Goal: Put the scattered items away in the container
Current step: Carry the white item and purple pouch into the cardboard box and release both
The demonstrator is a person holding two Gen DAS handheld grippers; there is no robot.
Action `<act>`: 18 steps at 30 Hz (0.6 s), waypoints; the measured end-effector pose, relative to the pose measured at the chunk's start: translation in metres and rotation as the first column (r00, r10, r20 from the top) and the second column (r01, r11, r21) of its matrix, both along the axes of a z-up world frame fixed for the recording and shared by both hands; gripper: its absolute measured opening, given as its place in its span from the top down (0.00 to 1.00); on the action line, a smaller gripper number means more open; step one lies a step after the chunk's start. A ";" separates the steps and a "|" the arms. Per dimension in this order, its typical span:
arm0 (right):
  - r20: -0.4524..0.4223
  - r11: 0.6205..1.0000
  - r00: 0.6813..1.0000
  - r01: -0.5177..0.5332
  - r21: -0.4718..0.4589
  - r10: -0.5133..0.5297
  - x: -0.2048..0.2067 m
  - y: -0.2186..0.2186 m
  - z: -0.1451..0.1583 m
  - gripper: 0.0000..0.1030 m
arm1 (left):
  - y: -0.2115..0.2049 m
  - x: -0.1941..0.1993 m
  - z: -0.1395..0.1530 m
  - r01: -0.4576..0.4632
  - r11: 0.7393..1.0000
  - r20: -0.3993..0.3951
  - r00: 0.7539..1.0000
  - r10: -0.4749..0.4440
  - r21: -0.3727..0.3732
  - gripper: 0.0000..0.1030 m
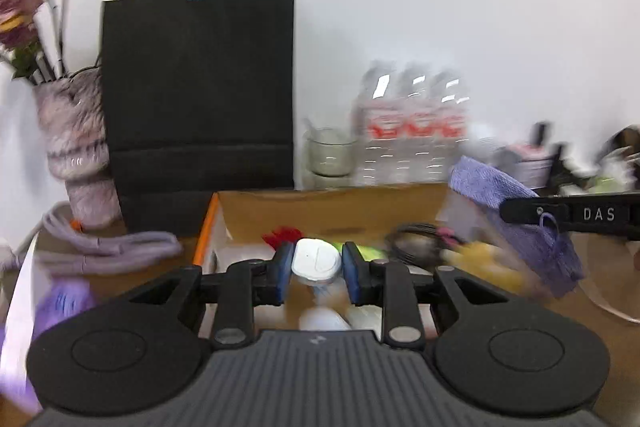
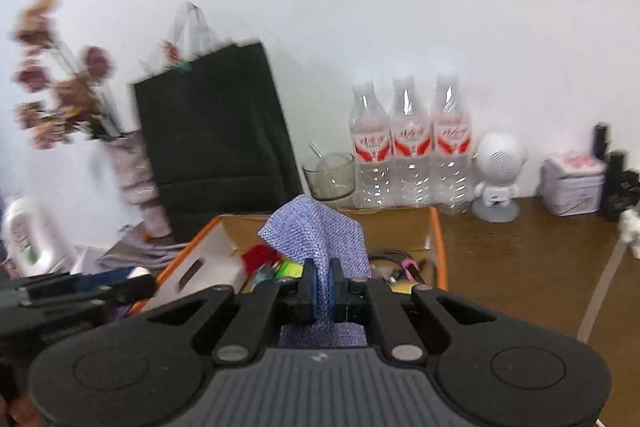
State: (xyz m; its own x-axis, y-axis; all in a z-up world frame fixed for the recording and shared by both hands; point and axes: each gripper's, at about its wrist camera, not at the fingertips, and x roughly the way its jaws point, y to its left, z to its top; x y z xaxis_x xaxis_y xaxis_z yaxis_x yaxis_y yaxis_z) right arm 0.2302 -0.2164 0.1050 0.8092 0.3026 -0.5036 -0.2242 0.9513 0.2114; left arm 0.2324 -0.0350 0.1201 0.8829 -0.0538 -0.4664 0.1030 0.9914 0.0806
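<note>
Both claws full: cloth (image 2: 316, 235), perhaps earbud case (image 1: 316, 261).

We note the box (image 2: 434, 227) on the table (image 2: 520, 267), before the wall; behind it, left to right: vase (image 2: 136, 179), paper bag (image 2: 216, 135), glass (image 2: 330, 175), three bottles (image 2: 410, 155), speaker figure (image 2: 498, 175), tin (image 2: 572, 183); a cord (image 1: 112, 247) lies left of the box.

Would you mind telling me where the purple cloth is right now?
The purple cloth is pinched in the right hand-held gripper, held above the cardboard box.
</note>
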 end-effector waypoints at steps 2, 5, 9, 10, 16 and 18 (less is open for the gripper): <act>-0.077 1.000 0.997 0.014 -0.016 -0.015 0.042 0.016 -0.012 0.96 | -0.003 0.031 -0.012 -0.023 0.997 0.001 1.000 0.023 0.079 0.72; -0.163 0.999 0.986 0.030 -0.044 -0.037 0.084 0.034 -0.037 0.95 | 0.003 0.066 -0.030 0.024 0.997 -0.096 0.995 -0.017 0.070 0.73; -0.219 0.997 0.974 0.048 -0.061 -0.060 0.109 0.045 -0.067 0.77 | 0.012 0.089 -0.047 0.009 0.996 -0.171 0.985 0.007 0.092 0.69; -0.224 0.997 0.972 0.052 -0.063 -0.065 0.113 0.045 -0.073 0.69 | 0.015 0.092 -0.048 0.017 0.995 -0.190 0.982 0.003 0.103 0.63; -0.209 0.997 0.975 0.068 -0.033 -0.074 0.116 0.038 -0.074 0.35 | 0.027 0.096 -0.063 -0.035 0.989 -0.255 0.964 0.072 0.146 0.41; -0.236 0.998 0.970 0.055 -0.022 -0.058 0.120 0.037 -0.074 0.33 | 0.027 0.095 -0.063 -0.038 0.988 -0.259 0.963 0.076 0.148 0.41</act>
State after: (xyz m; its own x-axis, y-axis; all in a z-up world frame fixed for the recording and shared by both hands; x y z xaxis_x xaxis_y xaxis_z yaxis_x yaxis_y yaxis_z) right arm 0.3503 -0.1794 0.0308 0.6819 0.2507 -0.6871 -0.1153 0.9645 0.2375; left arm 0.3270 -0.0083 0.0571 0.7274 0.0760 -0.6820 0.0829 0.9768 0.1973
